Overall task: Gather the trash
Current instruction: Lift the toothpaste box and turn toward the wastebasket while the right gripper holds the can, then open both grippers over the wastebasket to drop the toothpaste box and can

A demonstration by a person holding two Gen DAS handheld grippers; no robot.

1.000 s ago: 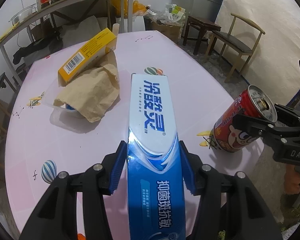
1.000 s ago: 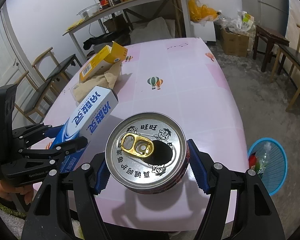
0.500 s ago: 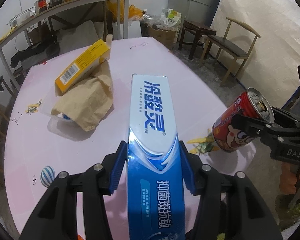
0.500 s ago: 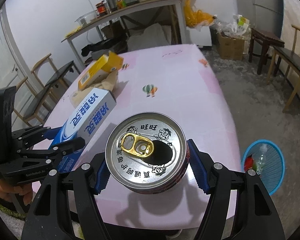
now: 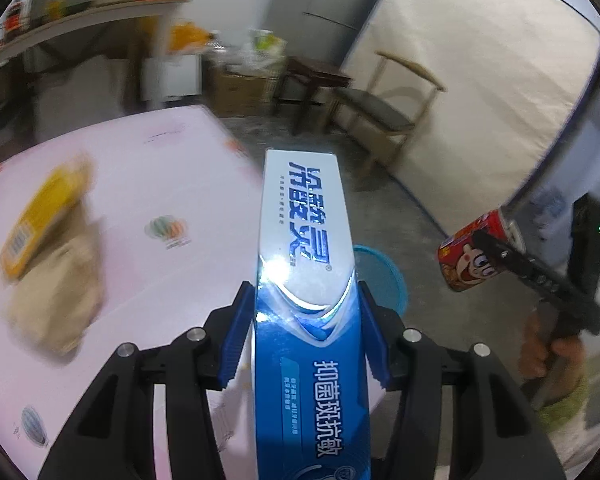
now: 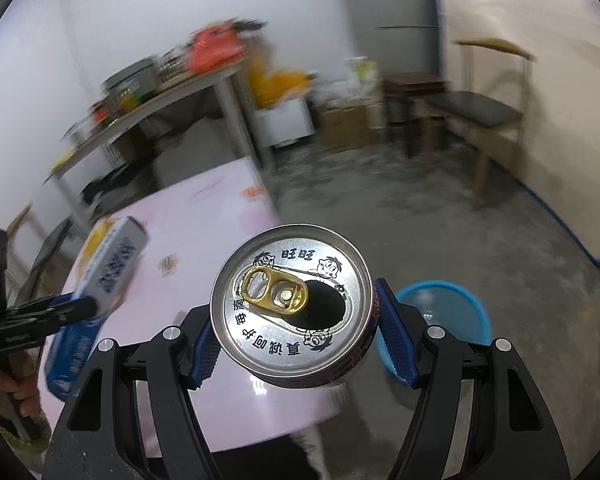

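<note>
Left wrist view: the left gripper (image 5: 306,336) is clamping the toothpaste box (image 5: 306,248) by its long sides, the box pointing to 12 o'clock over the blue bin (image 5: 384,276). It is looking light and crushable.

Right wrist view: the right gripper (image 6: 296,340) is squeezing the can (image 6: 292,304) at its wall, with the bin at 3 o'clock. The can is probably empty, thin-walled and slick.

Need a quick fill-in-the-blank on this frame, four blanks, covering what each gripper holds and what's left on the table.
1. The left gripper is shut on a long blue-and-white ____ box.
2. The right gripper grips a red drink can whose gold pull tab is ____.
3. The round ____ plastic basket stands on the floor beside the pink table.
4. A yellow carton lies on that table against a crumpled ____ paper bag.

Missing words: toothpaste; open; blue; brown
</note>
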